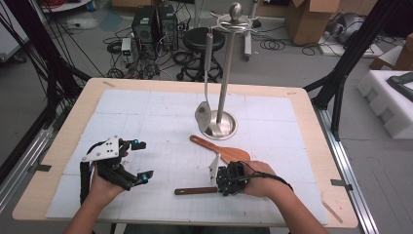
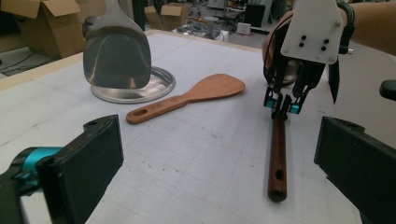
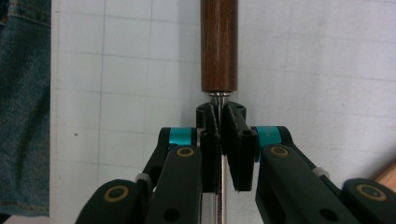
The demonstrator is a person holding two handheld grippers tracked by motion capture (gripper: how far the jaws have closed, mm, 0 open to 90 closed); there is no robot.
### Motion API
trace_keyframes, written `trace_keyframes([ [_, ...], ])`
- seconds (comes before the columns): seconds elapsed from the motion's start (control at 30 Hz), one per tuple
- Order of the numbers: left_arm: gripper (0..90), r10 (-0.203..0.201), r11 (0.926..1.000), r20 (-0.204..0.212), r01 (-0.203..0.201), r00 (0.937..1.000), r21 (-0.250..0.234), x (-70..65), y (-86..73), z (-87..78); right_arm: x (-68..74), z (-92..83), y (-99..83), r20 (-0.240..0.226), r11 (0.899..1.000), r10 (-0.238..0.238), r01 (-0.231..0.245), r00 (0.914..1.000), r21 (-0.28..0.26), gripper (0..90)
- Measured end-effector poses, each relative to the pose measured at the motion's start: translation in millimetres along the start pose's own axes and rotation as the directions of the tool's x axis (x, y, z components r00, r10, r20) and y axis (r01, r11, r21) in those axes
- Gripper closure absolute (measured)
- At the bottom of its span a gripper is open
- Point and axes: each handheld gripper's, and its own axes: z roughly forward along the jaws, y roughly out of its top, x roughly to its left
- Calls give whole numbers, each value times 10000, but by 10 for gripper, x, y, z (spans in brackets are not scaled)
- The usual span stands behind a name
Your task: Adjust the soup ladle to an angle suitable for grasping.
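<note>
Two tongs: our right tongs [image 3: 219, 126] clamp the dark wooden-handled utensil's [image 2: 277, 149] metal shank on the counter [image 1: 160, 107]; left tongs [image 2: 210, 154] stand apart. Next, we lift toward the steel rack [image 1: 225, 73].

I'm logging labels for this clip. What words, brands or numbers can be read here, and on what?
None can be read.
Wooden spatula: a faint mark on the handle, too blurred to read.
Cardboard boxes: no legible print.
Dark-handled utensil, held by the right tool: no marking visible.
</note>
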Motion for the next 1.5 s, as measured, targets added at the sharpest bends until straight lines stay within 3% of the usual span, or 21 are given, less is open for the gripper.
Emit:
trace_keyframes([
  [0.1,17,-27,10000,-25,27,10000,40,-5,0,-5,-33,-42,-64,4,9982,351,-351,9994,-481,853],
  [0.2,17,38,10000,-29,-38,10000,48,-4,3,-10,-76,-168,-142,103,9895,830,-812,9965,-1195,853],
  [0.33,17,-4,10000,-67,5,10000,25,3,3,-22,-122,-410,-298,567,9596,1379,-1193,9888,-2547,853],
  [0.4,17,-30,10000,-76,30,10000,11,-1,3,-23,-138,-550,-410,598,9295,1830,-1528,9813,-3356,853],
  [0.43,17,-20,10000,-72,20,10000,0,-3,3,-21,-143,-634,-482,545,9090,2021,-1666,9778,-3820,853],
  [0.53,17,-6,10000,-39,6,10000,30,-3,3,-17,-125,-781,-627,535,8657,2466,-1951,9676,-4611,854],
  [0.7,17,-27,10000,-31,27,10000,-13,3,3,-15,-102,-969,-845,555,8070,3074,-2294,9500,-5442,853],
  [0.77,17,-45,10000,-63,45,10000,-37,8,1,-13,-95,-1052,-926,518,7716,3285,-2364,9431,-5905,853],
  [0.83,17,-55,10000,-50,54,10000,-60,15,0,-11,-92,-1123,-992,559,7441,3504,-2416,9349,-6229,853],
  [0.9,17,-75,9999,-60,75,10000,-67,17,-2,-9,-100,-1180,-1038,669,7281,3617,-2369,9299,-6433,853],
  [0.97,17,-65,10000,-59,65,10000,-57,17,-2,-10,-97,-1238,-1071,783,7196,3815,-2428,9210,-6505,853],
  [1.2,17,-46,9998,16,46,10000,-176,17,3,-19,-106,-1395,-1123,1161,7015,4114,-2327,9040,-6736,853],
  [1.43,17,-87,9998,-50,86,9999,-205,27,5,-33,-108,-1503,-1086,1456,6916,4173,-2096,8970,-6912,853],
  [1.5,17,-53,9998,-48,52,10000,-166,34,3,-31,-109,-1503,-1082,1516,6958,4068,-1980,9009,-6904,852],
])
